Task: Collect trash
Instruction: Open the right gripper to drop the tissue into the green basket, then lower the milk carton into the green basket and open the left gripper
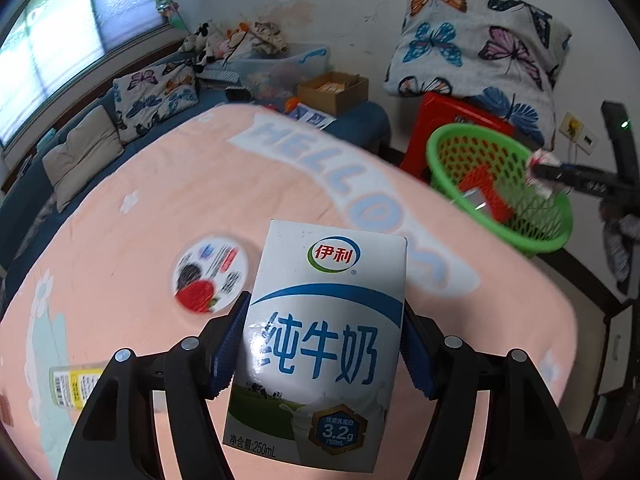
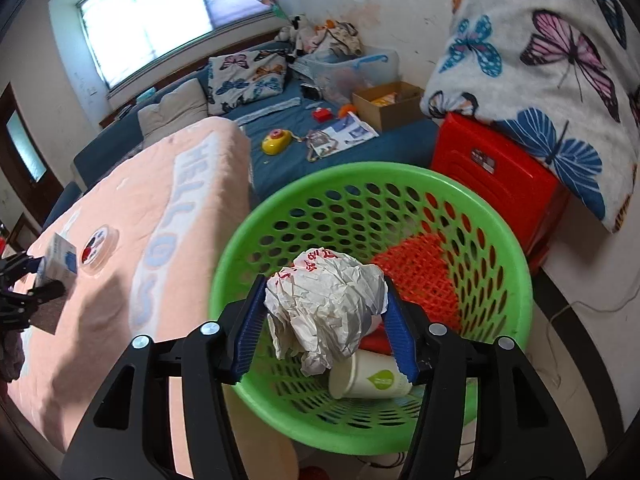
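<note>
both grippers loaded, one over the basket

the left gripper [image 1: 324,344] is clamped on a 250ml milk carton [image 1: 320,344], its blue ribbed pads pressed against the carton's 2 sides, holding it upright above the pink blanket [image 1: 160,200] printed with "hello". on the blanket just beyond the carton lies a round foil lid [image 1: 211,273] with a strawberry picture, face up. off to the left, near the blanket's edge, a small clear bottle [image 1: 74,386] with a yellow label lies on its side, partly hidden behind the gripper's arm.

the right gripper [image 2: 326,320] is closed around a crumpled white paper wrapper [image 2: 326,304] with red print, and holds it over the mouth of the green plastic basket [image 2: 500,240]. inside the basket, below the wrapper, a white paper cup [image 2: 368,380] with a green leaf logo lies tipped on its side, and there is an orange-red mesh piece [image 2: 420,276] against the far wall. the basket stands beside the blanket-covered surface, with a red plastic stool [image 2: 500,176] just behind it and a butterfly-print blanket [image 2: 540,60] piled on the stool.
</note>
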Tool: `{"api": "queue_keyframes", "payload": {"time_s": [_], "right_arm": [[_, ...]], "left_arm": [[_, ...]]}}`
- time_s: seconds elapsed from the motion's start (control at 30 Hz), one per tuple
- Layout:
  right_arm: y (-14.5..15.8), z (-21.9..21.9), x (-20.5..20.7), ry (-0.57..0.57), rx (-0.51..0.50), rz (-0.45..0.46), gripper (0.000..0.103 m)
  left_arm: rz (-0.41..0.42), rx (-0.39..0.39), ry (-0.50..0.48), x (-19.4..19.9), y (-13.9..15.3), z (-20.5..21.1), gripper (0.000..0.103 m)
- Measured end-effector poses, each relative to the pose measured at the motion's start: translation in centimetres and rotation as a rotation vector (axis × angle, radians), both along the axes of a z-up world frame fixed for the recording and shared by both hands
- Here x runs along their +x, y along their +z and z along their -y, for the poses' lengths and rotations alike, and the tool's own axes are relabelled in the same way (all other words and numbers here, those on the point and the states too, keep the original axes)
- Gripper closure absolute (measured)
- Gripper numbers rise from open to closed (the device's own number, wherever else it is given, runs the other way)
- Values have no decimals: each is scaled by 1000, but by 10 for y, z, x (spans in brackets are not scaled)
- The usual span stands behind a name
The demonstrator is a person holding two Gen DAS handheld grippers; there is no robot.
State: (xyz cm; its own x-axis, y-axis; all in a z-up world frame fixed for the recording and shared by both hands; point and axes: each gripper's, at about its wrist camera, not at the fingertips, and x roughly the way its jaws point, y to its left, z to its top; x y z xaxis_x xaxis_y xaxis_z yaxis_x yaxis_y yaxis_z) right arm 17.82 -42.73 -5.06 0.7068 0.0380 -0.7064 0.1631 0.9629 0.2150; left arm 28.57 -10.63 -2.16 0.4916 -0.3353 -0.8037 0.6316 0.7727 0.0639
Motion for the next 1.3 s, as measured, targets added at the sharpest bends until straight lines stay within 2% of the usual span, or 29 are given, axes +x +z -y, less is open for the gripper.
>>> {"api": "queue_keyframes", "payload": {"time_s": [0.17, 0.47, 0.87, 1.17, 1.3], "right_arm": [[-7, 18, -1, -35, 27, -5, 38], [0, 36, -20, -48, 30, 23, 38], [5, 59, -58, -89, 53, 59, 38], [-1, 72, -80, -119, 78, 63, 38], [0, 76, -87, -127, 81, 69, 38]], "left_arm": [[9, -36, -53, -6, 15, 35, 37], [14, -99, -148, -14, 33, 111, 37], [-24, -142, -151, -11, 21, 204, 37], [-64, -173, -146, -15, 9, 245, 36], [-63, -176, -158, -20, 8, 253, 27]]}}
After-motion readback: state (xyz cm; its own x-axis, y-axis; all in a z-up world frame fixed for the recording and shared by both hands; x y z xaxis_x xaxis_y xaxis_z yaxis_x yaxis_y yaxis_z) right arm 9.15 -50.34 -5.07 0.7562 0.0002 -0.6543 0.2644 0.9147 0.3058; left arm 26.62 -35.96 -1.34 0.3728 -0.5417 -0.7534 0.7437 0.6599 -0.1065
